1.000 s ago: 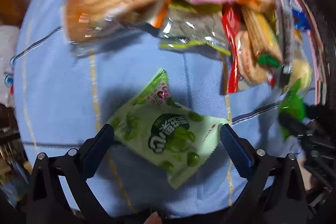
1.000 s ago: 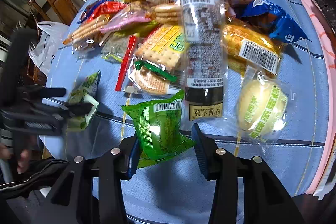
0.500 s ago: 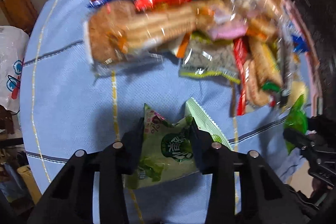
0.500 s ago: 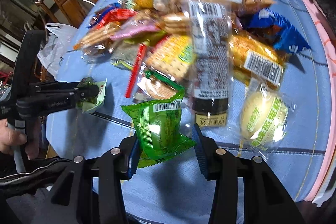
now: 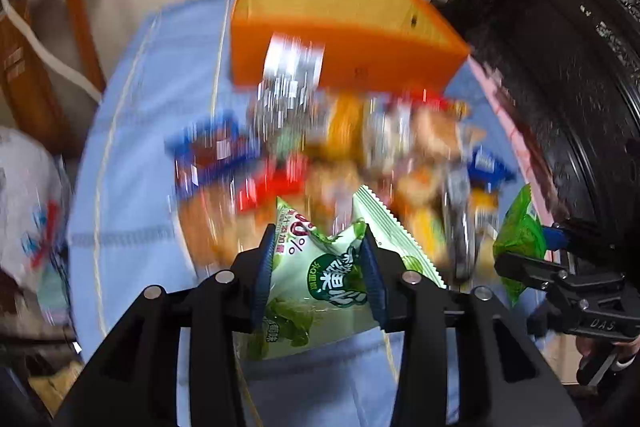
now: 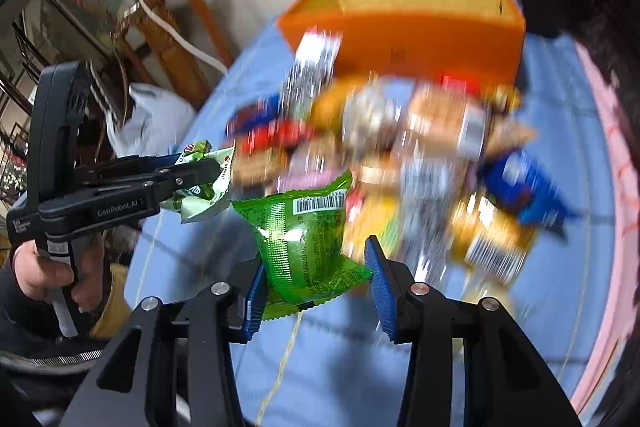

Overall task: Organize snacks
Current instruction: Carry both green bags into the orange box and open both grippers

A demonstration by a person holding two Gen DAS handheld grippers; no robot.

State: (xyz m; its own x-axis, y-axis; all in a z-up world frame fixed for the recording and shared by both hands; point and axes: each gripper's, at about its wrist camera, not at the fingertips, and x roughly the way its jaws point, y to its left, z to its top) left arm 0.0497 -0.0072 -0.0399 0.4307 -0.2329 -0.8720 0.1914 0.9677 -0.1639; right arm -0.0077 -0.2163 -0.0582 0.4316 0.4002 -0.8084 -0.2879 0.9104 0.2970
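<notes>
The left hand-held gripper [image 5: 318,277] is clenched on a pale green pea packet [image 5: 316,287], its blue pads pressing both sides so the packet buckles between them. From the right wrist view the same packet [image 6: 200,183] hangs in the air clear of the blue-clothed surface [image 6: 420,367], with a hand [image 6: 52,275] on the gripper's handle.

The right hand-held gripper [image 6: 316,285] grasps a bright green packet [image 6: 304,243], barcode uppermost, its lower corners pinched between the pads and the packet lifted off the cloth. In the left wrist view that packet [image 5: 520,239] shows at the right edge.

Beyond both, a blurred heap of snacks [image 6: 400,163] lies on the surface, and behind it stands an open orange box [image 6: 404,27]. A wooden chair [image 6: 176,23] stands to the left of the surface.
</notes>
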